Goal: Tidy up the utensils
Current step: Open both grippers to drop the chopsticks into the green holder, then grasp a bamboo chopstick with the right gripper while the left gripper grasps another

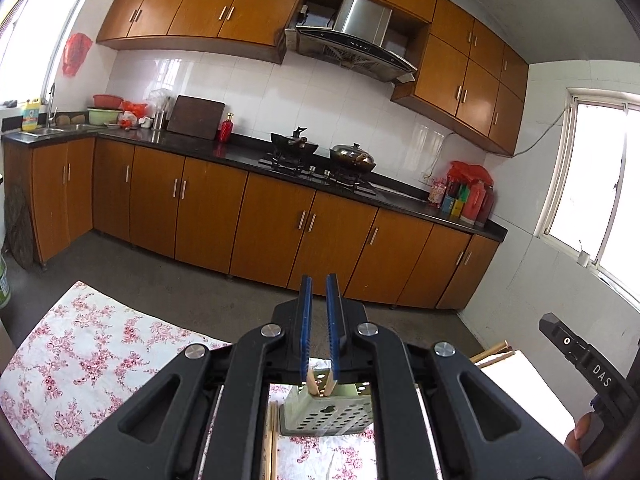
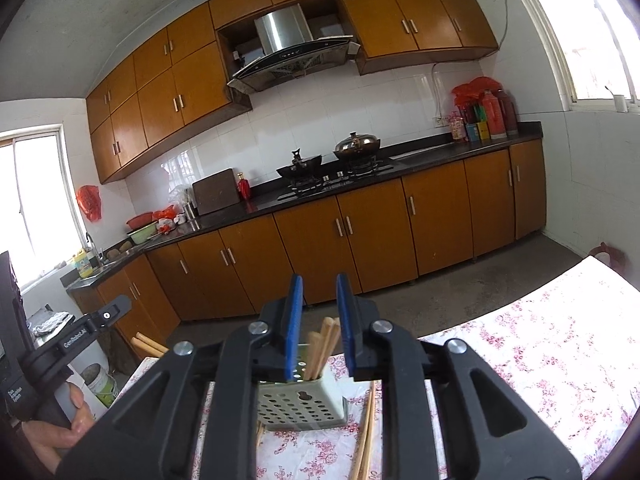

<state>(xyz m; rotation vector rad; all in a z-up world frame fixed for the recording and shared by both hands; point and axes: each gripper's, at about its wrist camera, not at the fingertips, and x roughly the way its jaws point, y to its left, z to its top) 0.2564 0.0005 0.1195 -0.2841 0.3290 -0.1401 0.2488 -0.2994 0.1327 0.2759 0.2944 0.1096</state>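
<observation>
In the left wrist view my left gripper (image 1: pixel 319 278) has its blue pads almost together. Two wooden chopstick ends (image 1: pixel 311 386) poke out from under the pads, just over the mouth of a green perforated holder (image 1: pixel 332 416). In the right wrist view my right gripper (image 2: pixel 320 276) is open and straddles a few chopsticks (image 2: pixel 322 344). They stand tilted in a green perforated holder (image 2: pixel 300 404), and the pads do not press on them. I cannot tell whether both views show the same holder.
The holders stand on a floral tablecloth (image 1: pixel 80 360) (image 2: pixel 560 340). Loose chopsticks (image 2: pixel 368 432) lie beside the holder, and others (image 1: pixel 267 444) lie left of it. Two more sticks (image 2: pixel 150 344) jut past the table's edge. The kitchen counter (image 1: pixel 240 152) with a stove stands beyond the floor.
</observation>
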